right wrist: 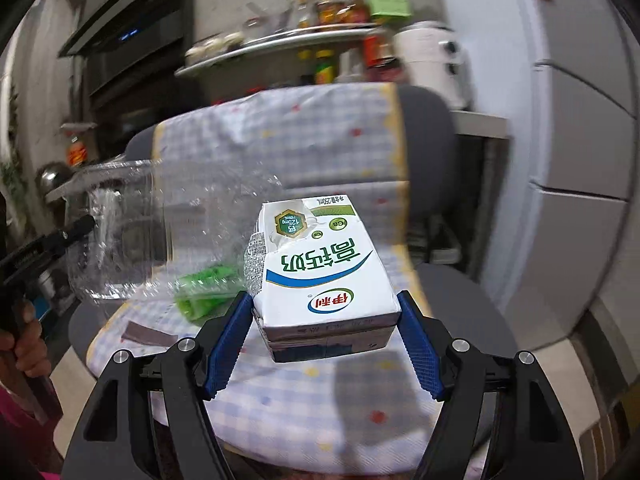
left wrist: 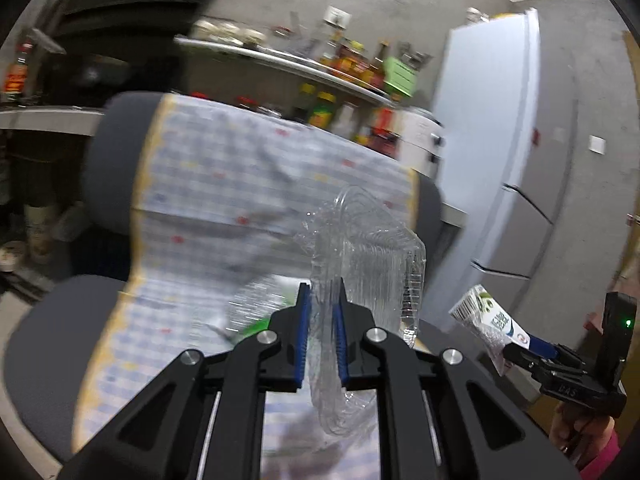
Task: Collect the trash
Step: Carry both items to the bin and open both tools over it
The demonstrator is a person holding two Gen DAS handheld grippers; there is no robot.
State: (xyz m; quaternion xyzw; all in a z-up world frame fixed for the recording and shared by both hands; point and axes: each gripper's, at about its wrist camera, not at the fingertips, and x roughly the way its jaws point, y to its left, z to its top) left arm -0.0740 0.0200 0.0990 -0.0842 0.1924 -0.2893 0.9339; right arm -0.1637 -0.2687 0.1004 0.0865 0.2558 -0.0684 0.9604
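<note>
My left gripper (left wrist: 322, 300) is shut on a crumpled clear plastic container (left wrist: 368, 248) and holds it above the chair seat. The container also shows at the left of the right wrist view (right wrist: 120, 232), with the left gripper's fingers (right wrist: 76, 228) on it. My right gripper (right wrist: 325, 300) is shut on a white milk carton (right wrist: 324, 264) with green and blue print, held above the seat. The carton also shows at the right of the left wrist view (left wrist: 486, 316). A clear plastic bottle with a green label (right wrist: 208, 284) lies on the seat.
A grey office chair (right wrist: 428, 120) is draped with a checked cloth (right wrist: 320, 136). A dark scrap (right wrist: 148, 334) lies on the cloth. Behind stand a shelf of sauce bottles (right wrist: 332, 12), a white appliance (right wrist: 436, 60), a fridge (left wrist: 500, 120) and a range hood (right wrist: 128, 40).
</note>
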